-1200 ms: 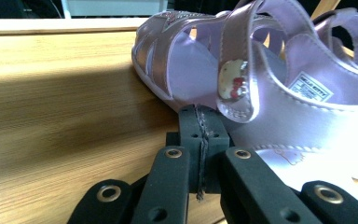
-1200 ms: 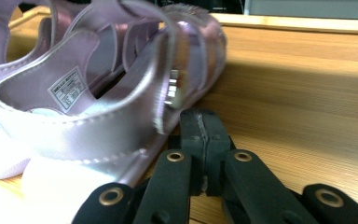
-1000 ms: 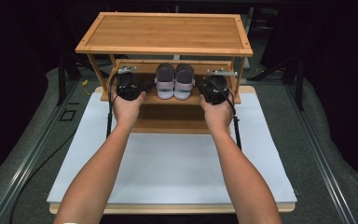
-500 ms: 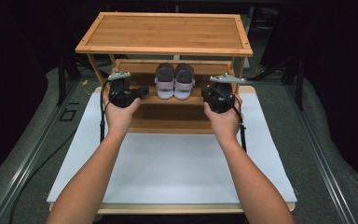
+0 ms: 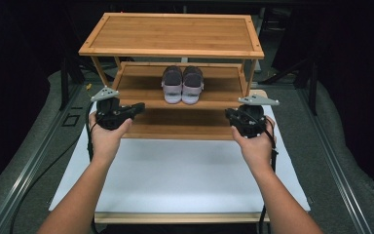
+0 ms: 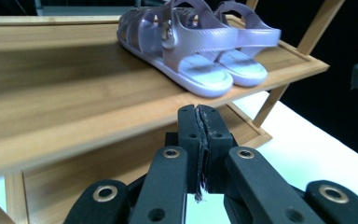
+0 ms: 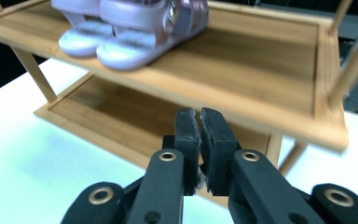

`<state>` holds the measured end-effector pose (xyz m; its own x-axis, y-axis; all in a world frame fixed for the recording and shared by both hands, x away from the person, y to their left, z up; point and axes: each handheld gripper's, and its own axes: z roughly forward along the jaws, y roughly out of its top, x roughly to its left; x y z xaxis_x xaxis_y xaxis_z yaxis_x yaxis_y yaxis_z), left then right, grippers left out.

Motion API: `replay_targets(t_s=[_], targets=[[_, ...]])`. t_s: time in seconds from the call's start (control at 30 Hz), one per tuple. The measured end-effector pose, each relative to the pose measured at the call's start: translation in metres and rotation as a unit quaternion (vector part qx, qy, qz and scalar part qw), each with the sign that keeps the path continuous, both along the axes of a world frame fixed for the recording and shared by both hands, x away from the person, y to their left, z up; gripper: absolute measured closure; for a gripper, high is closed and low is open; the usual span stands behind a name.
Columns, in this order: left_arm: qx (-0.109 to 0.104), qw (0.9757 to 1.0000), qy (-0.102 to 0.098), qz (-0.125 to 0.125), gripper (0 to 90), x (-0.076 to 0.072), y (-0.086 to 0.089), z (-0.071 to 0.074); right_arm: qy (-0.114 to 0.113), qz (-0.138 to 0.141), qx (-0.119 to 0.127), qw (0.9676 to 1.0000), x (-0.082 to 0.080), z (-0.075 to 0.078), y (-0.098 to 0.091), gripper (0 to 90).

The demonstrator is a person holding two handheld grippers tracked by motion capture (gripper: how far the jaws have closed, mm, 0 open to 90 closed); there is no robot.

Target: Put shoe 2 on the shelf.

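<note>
Starting at the left of the high view: the left hand-held gripper [image 5: 135,108] sits in the person's left hand [image 5: 106,139], just off the left front corner of the bamboo shoe rack [image 5: 173,33], level with the middle shelf [image 5: 141,97]. Its tips point across toward the rack. In the left gripper view the left hand-held gripper [image 6: 200,120] has its pads practically together, only a hairline crack between them, and they've just been easing apart a touch. Nothing is between them, so it's clenched on air.

Middle of the scene is the pair of lilac sandals [image 5: 182,84], parked side by side on the middle shelf, toes facing the person, roughly centred under the top shelf. In the left gripper view the sandals [image 6: 200,51] sit near the shelf's front edge, up and beyond the jaws, well apart from them. The rack stands at the far end of the white worktop [image 5: 185,180], which has a wooden lip along the near edge.

Over on the right, the right hand-held gripper [image 5: 231,116] is in the right hand [image 5: 255,146], near the rack's right front post, about mirroring the other one. In the right gripper view the right hand-held gripper [image 7: 200,122] shows a thin gap between its frayed pads, also just been opening slightly, nothing in there. The sandals [image 7: 130,28] are blurry up top left on the shelf.
</note>
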<state>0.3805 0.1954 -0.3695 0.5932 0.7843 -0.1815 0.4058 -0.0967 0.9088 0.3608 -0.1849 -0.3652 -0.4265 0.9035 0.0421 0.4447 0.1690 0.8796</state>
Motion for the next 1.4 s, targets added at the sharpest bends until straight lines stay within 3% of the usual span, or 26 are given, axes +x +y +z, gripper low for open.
replay_targets(t_s=[0.03,0.13,0.17,0.2,0.23,0.27,0.3,0.37,0.4,0.5,0.57,0.63,0.77,0.97,1.07,1.17,1.33,1.37,1.4], targets=[[0.0,1.0,-0.001,0.0,85.5,-0.003,0.001,-0.002,-0.001,-0.015,-0.005,0.9999,-0.005,-0.004,-0.002,83.4],[0.004,1.0,-0.005,-0.001,82.3,-0.013,0.005,-0.011,0.005,-0.009,-0.009,0.9999,-0.015,-0.014,-0.008,81.1],[0.001,1.0,-0.009,0.0,81.0,-0.017,0.006,-0.014,0.004,-0.02,-0.017,0.9997,-0.019,-0.017,-0.008,79.3],[0.001,0.9999,-0.01,-0.002,79.1,-0.021,0.008,-0.018,0.006,-0.001,-0.009,0.9999,-0.021,-0.02,-0.011,77.6],[0.001,0.9999,-0.012,-0.003,77.2,-0.024,0.009,-0.022,0.002,-0.021,-0.022,0.9995,-0.026,-0.023,-0.011,75.9],[0.003,0.9999,-0.012,-0.001,75.0,-0.028,0.01,-0.026,0.004,0.012,0.001,0.9999,-0.028,-0.027,-0.014,73.9],[0.005,0.9999,-0.012,0.0,73.2,-0.031,0.011,-0.03,0.007,0.016,0.004,0.9998,-0.031,-0.03,-0.015,72.6],[0.013,0.9999,-0.009,0.002,71.0,-0.036,0.013,-0.039,0.004,-0.022,-0.021,0.9995,-0.038,-0.036,-0.013,67.9],[0.014,0.9999,-0.008,0.003,68.7,-0.039,0.014,-0.044,0.004,0.017,0.008,0.9998,-0.039,-0.041,-0.016,65.9],[0.031,0.9995,-0.005,0.004,65.3,-0.044,0.016,-0.057,0.003,-0.018,-0.01,0.9998,-0.05,-0.053,-0.016,63.3],[0.031,0.9995,-0.002,0.005,64.9,-0.047,0.019,-0.066,0.003,-0.012,0.0,0.9999,-0.055,-0.061,-0.017,62.5],[0.039,0.9992,0.006,0.002,64.6,-0.05,0.019,-0.075,0.0,-0.017,-0.005,0.9998,-0.06,-0.069,-0.018,61.3],[0.05,0.9986,0.013,0.001,62.0,-0.056,0.022,-0.094,-0.004,-0.012,-0.006,0.9999,-0.066,-0.085,-0.021,58.6],[0.047,0.9985,0.026,0.009,58.6,-0.057,0.03,-0.115,-0.003,-0.006,-0.014,0.9999,-0.069,-0.115,-0.025,53.2],[0.055,0.9979,0.032,0.007,57.8,-0.056,0.03,-0.124,0.009,-0.007,-0.011,0.9999,-0.071,-0.129,-0.027,49.9],[0.071,0.9967,0.039,0.002,56.4,-0.055,0.029,-0.133,0.014,-0.011,-0.013,0.9998,-0.071,-0.137,-0.028,45.8],[0.079,0.9956,0.051,0.009,55.1,-0.055,0.027,-0.146,0.025,-0.005,-0.018,0.9995,-0.068,-0.146,-0.026,45.6],[0.076,0.9954,0.057,0.006,55.0,-0.054,0.026,-0.148,0.027,0.009,-0.012,0.9995,-0.067,-0.149,-0.026,45.6],[0.079,0.995,0.061,0.003,55.1,-0.054,0.024,-0.15,0.031,-0.006,-0.031,0.999,-0.067,-0.15,-0.024,45.6]])
